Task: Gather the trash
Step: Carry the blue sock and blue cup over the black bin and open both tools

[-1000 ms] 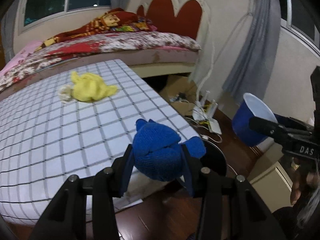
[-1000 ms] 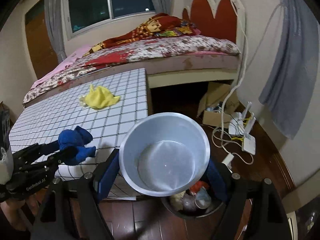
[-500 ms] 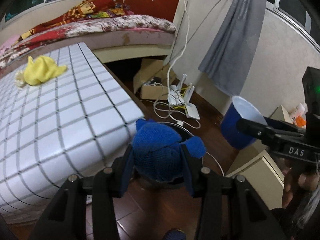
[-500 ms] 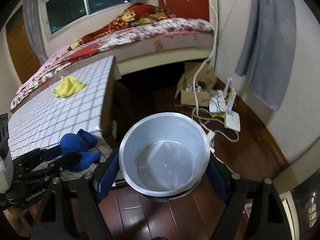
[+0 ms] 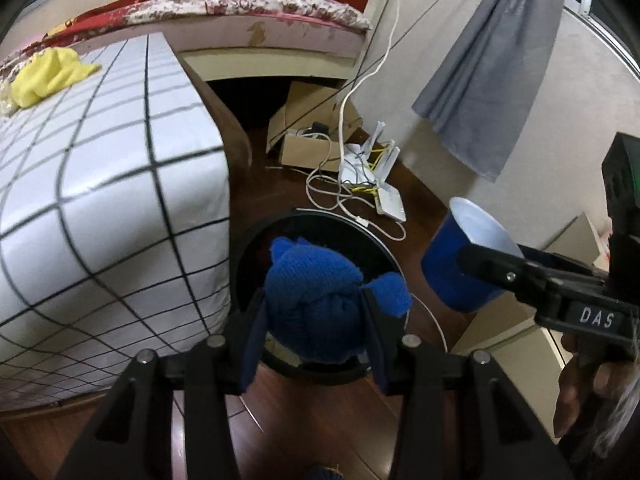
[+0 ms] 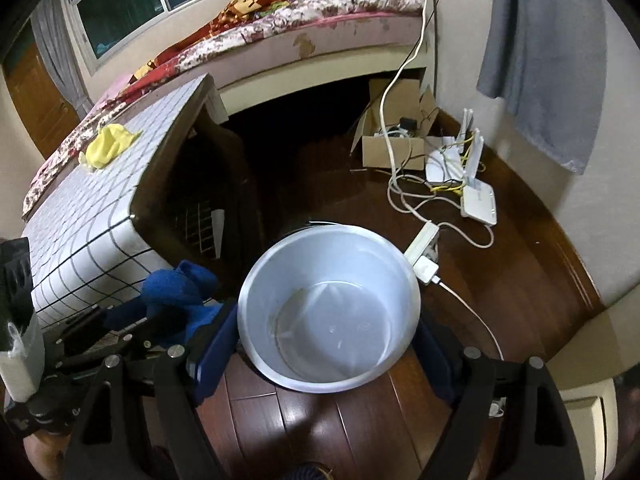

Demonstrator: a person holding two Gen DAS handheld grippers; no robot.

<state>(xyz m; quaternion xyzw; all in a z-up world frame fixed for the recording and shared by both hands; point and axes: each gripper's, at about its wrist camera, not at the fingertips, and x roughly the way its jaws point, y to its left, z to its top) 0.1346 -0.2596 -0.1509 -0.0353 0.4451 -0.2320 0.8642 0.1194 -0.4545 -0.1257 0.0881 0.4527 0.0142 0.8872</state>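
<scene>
— Blue knitted cloth [image 5: 316, 312], bunched into a ball, sits clamped between the two fingers of the left claw [image 5: 314, 322]. It hangs right over the round black bin [image 5: 256, 248] on the wooden floor [image 6: 520, 288], just beside the corner of the checked worktop [image 5: 100, 184].

— And the other one?

— The right claw [image 6: 328, 340] stands wide, its blue pads pressed against both sides of a blue cup [image 5: 460, 268] with a pale inside. From its own camera the cup's mouth faces up at the lens, and I see only a bare whitish bottom, with perhaps a faint smear along the edge of the base.

— What is in the bin?

— Mostly hidden. The cloth covers the middle of the opening from the left view, and the cup covers it from the right view. What shows of the inside is dark.

— Anything left on the worktop?

— A crumpled yellow cloth [image 6: 108, 146] lies near the far end, close to the bed [image 6: 320, 12], well apart from both claws.

— And on the floor?

— An open cardboard box [image 6: 392, 140] by the wall holds a tangle of cables and a small dark adapter. Beside it lie white routers [image 6: 478, 200] and a power strip [image 6: 422, 254], linked by white cords.
</scene>
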